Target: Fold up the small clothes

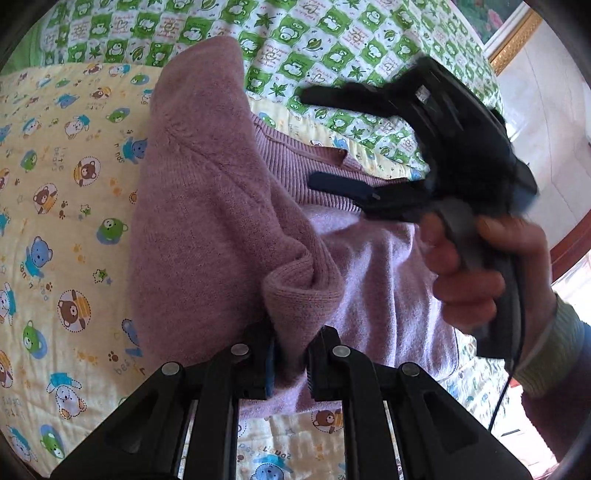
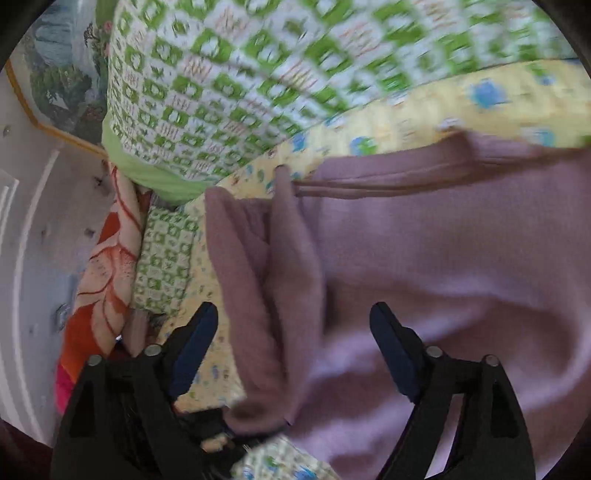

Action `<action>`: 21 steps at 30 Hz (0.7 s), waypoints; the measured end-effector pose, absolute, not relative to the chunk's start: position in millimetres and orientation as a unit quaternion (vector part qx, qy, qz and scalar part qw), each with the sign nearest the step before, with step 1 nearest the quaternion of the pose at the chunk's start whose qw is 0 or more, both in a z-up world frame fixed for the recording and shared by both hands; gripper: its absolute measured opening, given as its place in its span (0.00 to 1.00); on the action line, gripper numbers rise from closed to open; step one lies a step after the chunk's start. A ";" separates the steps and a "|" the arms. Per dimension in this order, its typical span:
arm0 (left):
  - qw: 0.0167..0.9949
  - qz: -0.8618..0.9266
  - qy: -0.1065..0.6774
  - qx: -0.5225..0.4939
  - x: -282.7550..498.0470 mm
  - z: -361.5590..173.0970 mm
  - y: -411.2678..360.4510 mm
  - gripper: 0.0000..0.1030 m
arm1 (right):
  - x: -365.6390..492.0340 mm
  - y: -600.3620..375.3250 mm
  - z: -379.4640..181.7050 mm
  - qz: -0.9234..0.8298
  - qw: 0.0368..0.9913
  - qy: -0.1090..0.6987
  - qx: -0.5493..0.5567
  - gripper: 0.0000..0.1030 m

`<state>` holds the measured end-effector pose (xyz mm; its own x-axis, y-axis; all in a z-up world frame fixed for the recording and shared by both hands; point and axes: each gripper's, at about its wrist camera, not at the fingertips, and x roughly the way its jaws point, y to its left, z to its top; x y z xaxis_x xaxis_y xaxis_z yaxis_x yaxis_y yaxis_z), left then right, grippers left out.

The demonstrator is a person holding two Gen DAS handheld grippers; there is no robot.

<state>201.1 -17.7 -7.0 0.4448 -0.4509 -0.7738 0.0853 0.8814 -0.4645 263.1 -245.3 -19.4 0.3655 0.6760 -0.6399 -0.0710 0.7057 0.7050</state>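
Observation:
A small mauve knit sweater (image 1: 221, 206) lies on a yellow bear-print quilt (image 1: 55, 221). My left gripper (image 1: 290, 363) is shut on a bunched fold of the sweater's cuff or edge, with the sleeve draped over the body. My right gripper (image 1: 306, 138) shows in the left wrist view, held in a hand, its jaws open above the ribbed neckline (image 1: 295, 166). In the right wrist view the right gripper (image 2: 293, 349) is open and empty, its fingers (image 2: 393, 350) astride a folded sleeve of the sweater (image 2: 443, 277).
A green and white checked quilt (image 1: 314, 40) lies at the far side and shows in the right wrist view (image 2: 221, 85). An orange floral blanket (image 2: 107, 277) hangs at the bed's edge beside a white wall (image 2: 33, 240). A framed picture (image 1: 513, 33) hangs behind.

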 end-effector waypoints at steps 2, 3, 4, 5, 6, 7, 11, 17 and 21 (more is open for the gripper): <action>0.829 -0.162 0.502 -0.186 201.6 -7.9 -16.4 0.11 | 282.9 -228.6 -27.7 0.271 0.750 0.522 0.302 0.84; 0.829 -0.162 0.502 -0.187 202.0 -8.4 -15.8 0.11 | 290.5 -219.6 -31.6 0.281 0.742 0.530 0.300 0.84; 0.828 -0.162 0.503 -0.188 202.3 -8.9 -15.0 0.11 | 296.4 -211.2 -34.5 0.287 0.736 0.537 0.295 0.84; 0.827 -0.162 0.503 -0.190 202.8 -9.6 -14.2 0.11 | 301.4 -204.3 -36.6 0.291 0.733 0.540 0.292 0.84; 0.827 -0.162 0.504 -0.192 203.0 -10.2 -13.5 0.11 | 304.6 -198.2 -37.2 0.301 0.731 0.539 0.292 0.84; 0.826 -0.162 0.504 -0.193 202.9 -10.8 -12.6 0.11 | 306.2 -192.4 -37.2 0.312 0.727 0.536 0.293 0.84; 0.825 -0.163 0.504 -0.197 202.2 -12.7 -10.3 0.11 | 310.4 -173.7 -33.4 0.328 0.732 0.530 0.275 0.84; 0.822 -0.164 0.508 -0.198 201.2 -15.2 -7.3 0.11 | 317.3 -169.3 -16.9 0.251 0.804 0.510 0.174 0.84; 0.821 -0.161 0.510 -0.202 204.6 -18.1 -6.4 0.11 | 325.7 -174.9 -23.8 0.252 0.797 0.521 0.172 0.84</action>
